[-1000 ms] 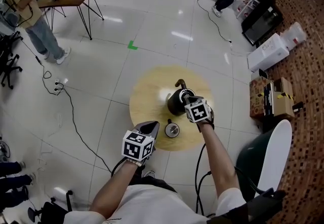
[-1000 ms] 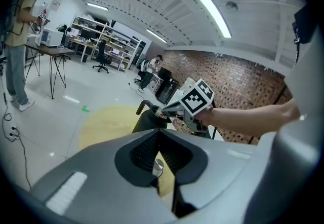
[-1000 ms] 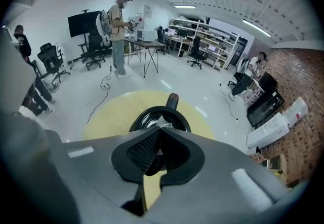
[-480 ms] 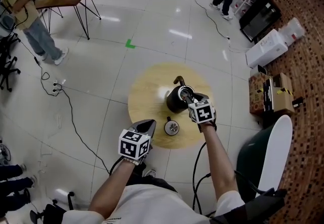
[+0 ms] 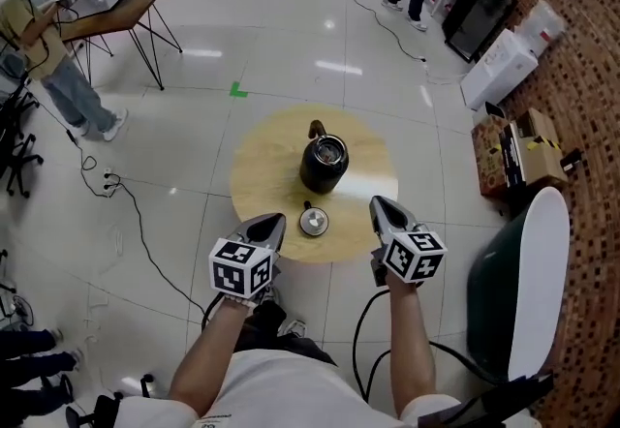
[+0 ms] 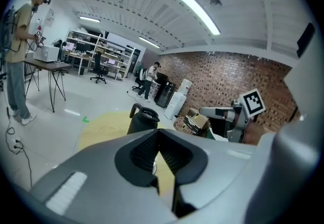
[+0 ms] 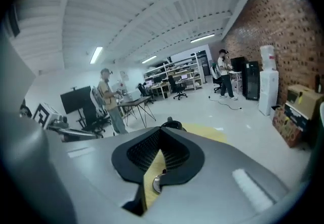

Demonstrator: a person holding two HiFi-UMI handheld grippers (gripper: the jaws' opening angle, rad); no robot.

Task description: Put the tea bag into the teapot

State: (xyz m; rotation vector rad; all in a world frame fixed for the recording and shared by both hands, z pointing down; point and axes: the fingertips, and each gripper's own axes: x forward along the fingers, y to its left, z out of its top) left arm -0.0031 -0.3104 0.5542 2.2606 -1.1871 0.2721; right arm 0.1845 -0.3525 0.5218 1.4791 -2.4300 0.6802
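A black teapot (image 5: 323, 163) with its top open stands in the middle of a round wooden table (image 5: 262, 165). Its metal lid (image 5: 313, 221) lies on the table just in front of it. No tea bag shows in any view. My left gripper (image 5: 273, 221) hovers at the table's near edge, left of the lid, jaws shut and empty. My right gripper (image 5: 380, 205) is at the near right edge, clear of the pot, also shut and empty. The left gripper view shows the teapot (image 6: 143, 119) ahead. The right gripper view shows the teapot (image 7: 172, 124) beyond its closed jaws and the lid (image 7: 158, 182) below them.
A green and white chair (image 5: 518, 281) stands close at my right. Cardboard boxes (image 5: 518, 160) sit along the brick wall. A cable (image 5: 145, 232) snakes over the floor at left. A person (image 5: 48, 48) stands by a desk (image 5: 111, 5) far left.
My right gripper has drawn back from over the teapot's mouth to the table's near right edge. The left gripper has stayed about where it was.
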